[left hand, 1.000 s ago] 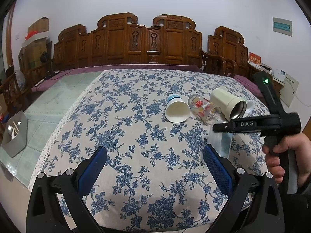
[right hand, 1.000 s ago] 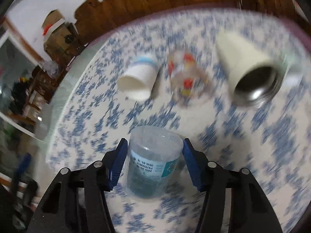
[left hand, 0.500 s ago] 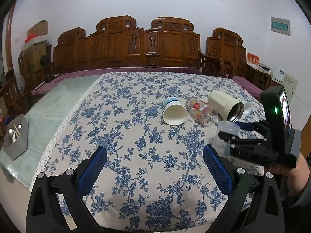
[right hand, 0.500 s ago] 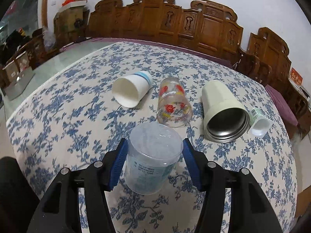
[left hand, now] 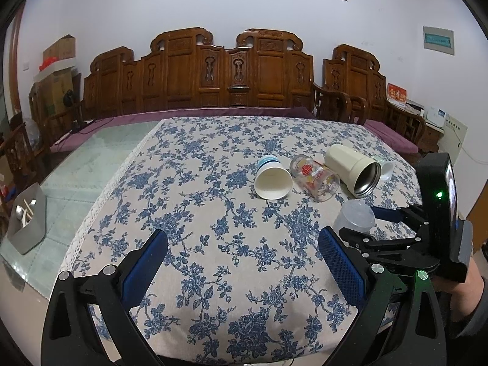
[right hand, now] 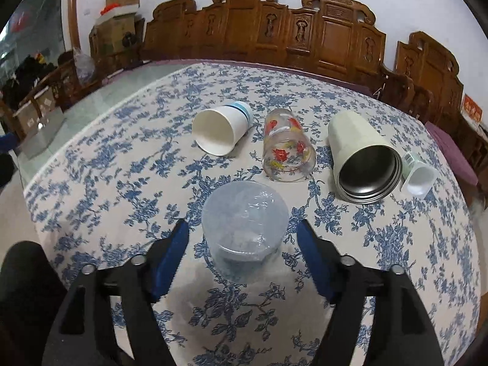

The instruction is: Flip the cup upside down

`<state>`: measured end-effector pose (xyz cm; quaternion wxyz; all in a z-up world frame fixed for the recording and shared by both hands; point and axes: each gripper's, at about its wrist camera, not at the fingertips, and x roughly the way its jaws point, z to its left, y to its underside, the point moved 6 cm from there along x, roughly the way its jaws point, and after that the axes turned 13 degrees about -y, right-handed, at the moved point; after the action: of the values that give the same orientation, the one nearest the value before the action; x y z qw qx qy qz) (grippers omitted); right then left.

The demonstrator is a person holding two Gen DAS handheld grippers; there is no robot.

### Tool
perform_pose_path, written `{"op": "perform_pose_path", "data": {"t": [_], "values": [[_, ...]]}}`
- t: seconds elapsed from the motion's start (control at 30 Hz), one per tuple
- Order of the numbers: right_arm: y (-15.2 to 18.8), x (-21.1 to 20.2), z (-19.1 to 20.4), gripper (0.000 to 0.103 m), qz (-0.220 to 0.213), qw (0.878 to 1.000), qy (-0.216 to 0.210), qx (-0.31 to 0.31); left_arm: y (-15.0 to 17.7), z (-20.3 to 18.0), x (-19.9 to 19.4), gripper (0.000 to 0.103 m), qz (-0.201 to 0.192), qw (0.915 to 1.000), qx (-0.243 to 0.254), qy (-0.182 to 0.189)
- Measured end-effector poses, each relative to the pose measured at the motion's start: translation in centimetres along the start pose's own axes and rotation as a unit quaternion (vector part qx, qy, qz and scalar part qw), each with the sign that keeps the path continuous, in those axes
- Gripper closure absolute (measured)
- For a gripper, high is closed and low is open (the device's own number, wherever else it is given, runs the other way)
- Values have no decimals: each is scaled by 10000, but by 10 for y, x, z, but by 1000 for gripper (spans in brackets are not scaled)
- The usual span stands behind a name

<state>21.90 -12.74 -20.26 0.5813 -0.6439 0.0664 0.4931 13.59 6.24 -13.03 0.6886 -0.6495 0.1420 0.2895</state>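
Observation:
A translucent plastic cup stands upside down on the floral tablecloth, base up. My right gripper is open; its blue pads stand apart on either side of the cup without touching it. The cup also shows in the left wrist view, with the right gripper around it. My left gripper is open and empty above the near part of the table.
A white paper cup, a flowered glass, a cream steel tumbler and a small white cup lie on their sides behind it. A grey cutlery tray sits at far left. Wooden chairs line the wall.
The right gripper turned the plastic cup over, set it base up on the cloth, then opened and let go. The left gripper stayed put.

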Motion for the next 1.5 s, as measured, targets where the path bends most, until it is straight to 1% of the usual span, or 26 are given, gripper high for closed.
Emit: {"op": "perform_pose_path", "data": {"t": [0.13,0.33,0.47,0.6,0.67,0.77,0.87,0.93,0.97,1.13,1.23,1.37,1.5], "values": [[1,-5,-2,27,-47,9998,-96,176,0,0,0,8,5,10000,7,-1],[5,-23,-9,22,-231,9987,-152,425,2,-3,-4,8,65,10000,71,-13],[12,-44,-12,15,-396,9971,-147,635,4,-7,-10,8,139,9999,93,-12],[21,-66,-12,4,-523,9954,-134,786,9,-12,-17,8,223,9997,137,21],[26,-78,-11,3,-586,9946,-136,844,12,-14,-20,8,284,9995,136,47],[33,-93,-11,3,-633,9941,0,881,18,-18,-26,8,356,9992,196,-15],[37,-122,-6,3,-872,9923,89,870,20,-21,-39,8,297,9993,235,-40],[37,-142,-1,3,-1046,9914,238,746,18,-24,-49,8,217,9995,248,-34],[36,-154,3,3,-1155,9905,310,672,16,-26,-56,8,163,9996,248,-32],[33,-202,15,3,-1598,9847,394,579,2,-33,-93,8,-186,9994,268,-87],[30,-229,21,3,-1859,9803,443,504,-8,-34,-113,8,-380,9990,190,-122],[29,-252,26,3,-2074,9760,459,483,-17,-32,-131,8,-527,9985,70,-155],[27,-265,29,3,-2198,9733,488,453,-22,-30,-141,8,-592,9981,-24,-176]]}}
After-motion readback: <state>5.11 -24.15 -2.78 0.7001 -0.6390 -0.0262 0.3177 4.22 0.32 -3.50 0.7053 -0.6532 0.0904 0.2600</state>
